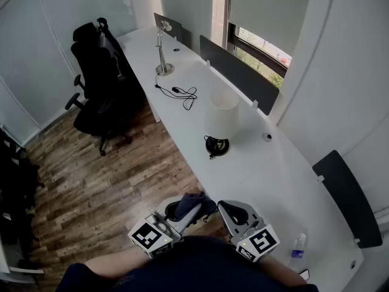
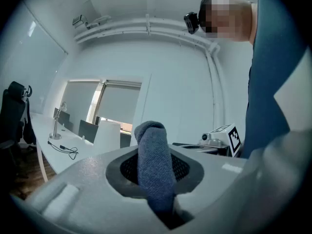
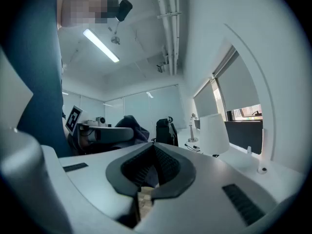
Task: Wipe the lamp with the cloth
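The lamp (image 1: 222, 115) has a white shade on a round black base (image 1: 217, 146) and stands mid-desk, well ahead of both grippers. It also shows small in the left gripper view, lamp (image 2: 107, 136), and to the right in the right gripper view, lamp (image 3: 213, 133). My left gripper (image 1: 181, 212) is held low near my body, shut on a folded blue-grey cloth (image 2: 154, 164) that sticks up out of its jaws; in the head view the cloth (image 1: 196, 203) bunches at the tip. My right gripper (image 1: 234, 212) sits beside it, shut, with nothing in its jaws (image 3: 153, 173).
The long white desk (image 1: 285, 187) curves along the window. A silver desk lamp (image 1: 161, 48) and a black cable (image 1: 183, 93) lie farther down it. A black office chair (image 1: 97, 81) stands on the wooden floor at left. A small bottle (image 1: 298, 248) is near my right side.
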